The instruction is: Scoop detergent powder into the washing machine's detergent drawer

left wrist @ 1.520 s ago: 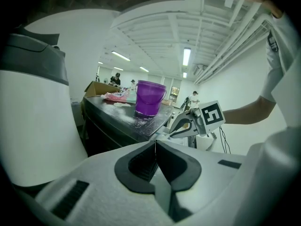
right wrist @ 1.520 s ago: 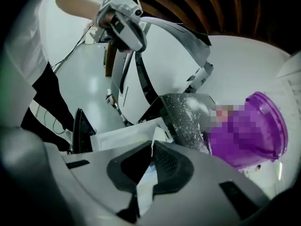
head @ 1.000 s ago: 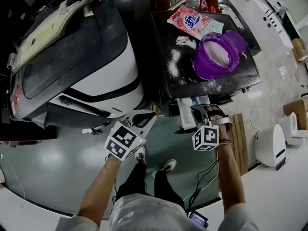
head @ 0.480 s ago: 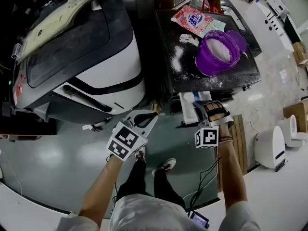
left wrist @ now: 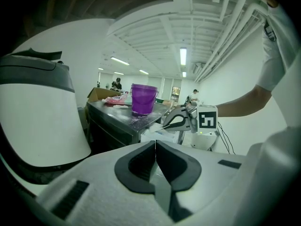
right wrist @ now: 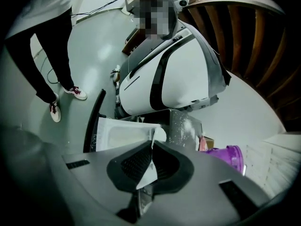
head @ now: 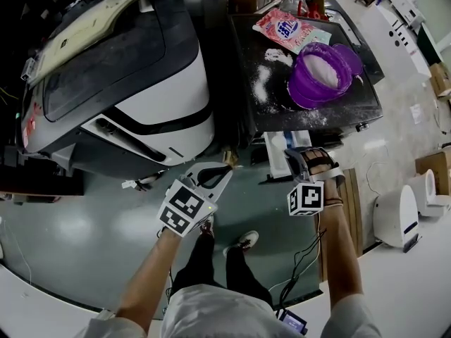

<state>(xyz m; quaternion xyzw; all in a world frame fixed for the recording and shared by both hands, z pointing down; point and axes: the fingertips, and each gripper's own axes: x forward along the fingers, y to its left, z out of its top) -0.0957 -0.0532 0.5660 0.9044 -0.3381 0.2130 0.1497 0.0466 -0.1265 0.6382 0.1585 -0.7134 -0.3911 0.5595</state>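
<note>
Since the right gripper [head: 294,158] had its jaws clamped on a thin white edge, apparently a wall of the detergent drawer [head: 277,148], I read the step as positioning the drawer ahead of any scooping. The drawer stood pulled out from the front of the dark-topped machine [head: 243,51], below its front edge, open side up. Couldn't tell if any powder was in it.

The left gripper [head: 223,172] hung low, left of the drawer and apart from it, jaws pressed together with nothing between them.

The detergent powder [head: 318,76] sat in the purple bucket [head: 299,98] on the machine top, well apart from both grippers. The detergent bag [head: 285,28] lay behind it and spilled powder [head: 259,90] beside it. No scoop spotted in any view; it might be inside the bucket.

My take on doing it well:
- Any pull should run straight along the drawer's travel. That thin plastic edge would likely flex or slip if twisted.
- Stop once the compartment is fully exposed, then release cleanly.
- One gripper on the scoop, the other free to steady the bucket.
- The bucket sat above and behind the drawer, so the carry would cross the front edge. Keep the scoop level and underfilled.
- Going by the mess on top, spillage was the likely failure.
</note>
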